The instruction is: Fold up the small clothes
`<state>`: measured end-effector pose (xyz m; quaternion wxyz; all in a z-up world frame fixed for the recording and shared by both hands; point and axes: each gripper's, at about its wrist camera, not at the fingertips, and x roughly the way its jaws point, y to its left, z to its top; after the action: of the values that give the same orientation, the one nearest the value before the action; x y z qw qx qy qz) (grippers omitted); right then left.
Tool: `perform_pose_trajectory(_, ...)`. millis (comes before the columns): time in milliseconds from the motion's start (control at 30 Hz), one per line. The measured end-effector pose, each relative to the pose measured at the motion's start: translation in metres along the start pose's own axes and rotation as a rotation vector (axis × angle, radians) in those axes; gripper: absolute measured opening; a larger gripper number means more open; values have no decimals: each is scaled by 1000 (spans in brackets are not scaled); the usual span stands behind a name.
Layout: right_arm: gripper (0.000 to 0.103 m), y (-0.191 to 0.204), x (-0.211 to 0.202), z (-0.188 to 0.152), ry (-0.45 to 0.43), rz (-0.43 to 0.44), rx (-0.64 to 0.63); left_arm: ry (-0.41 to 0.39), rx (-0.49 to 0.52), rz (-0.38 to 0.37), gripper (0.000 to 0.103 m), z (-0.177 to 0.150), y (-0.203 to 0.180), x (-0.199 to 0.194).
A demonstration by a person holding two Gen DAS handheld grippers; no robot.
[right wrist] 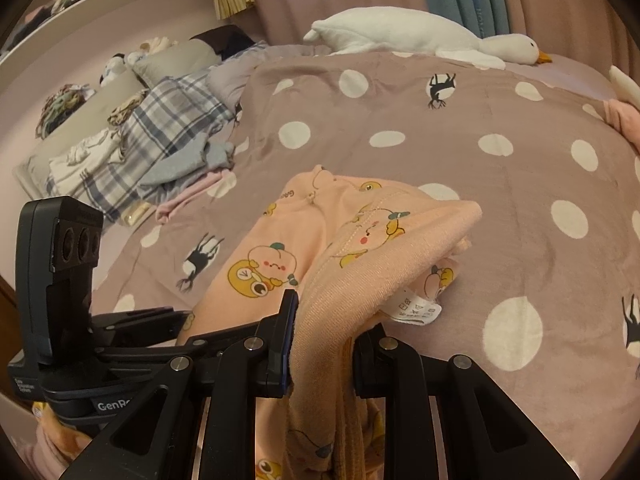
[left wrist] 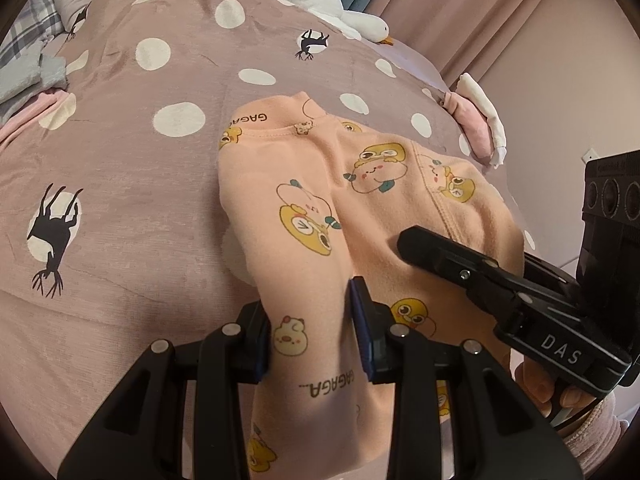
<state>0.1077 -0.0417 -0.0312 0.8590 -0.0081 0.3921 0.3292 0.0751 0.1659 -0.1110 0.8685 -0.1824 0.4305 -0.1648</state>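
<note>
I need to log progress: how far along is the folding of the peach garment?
Done: little that shows; no finished fold visible. In hand: the left gripper and right gripper each pinch a bunch of the peach garment, lifting its near end off the dotted bedspread. Left: laying it over and flattening; the care label still hangs out.

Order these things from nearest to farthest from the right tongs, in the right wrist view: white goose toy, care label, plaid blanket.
1. Care label: just right of the right tongs.
2. Plaid blanket: middle distance, left.
3. White goose toy: far edge of the bed.
</note>
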Motion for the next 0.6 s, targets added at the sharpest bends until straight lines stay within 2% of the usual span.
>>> perform_pose_trajectory(367,24,1,8,4,5,-10,-10,14,-1,-3,33,6,5,7)
perform_pose_trajectory(600,24,-11,11,9,-7,-6,5,26,2,-1,33,17,1,17)
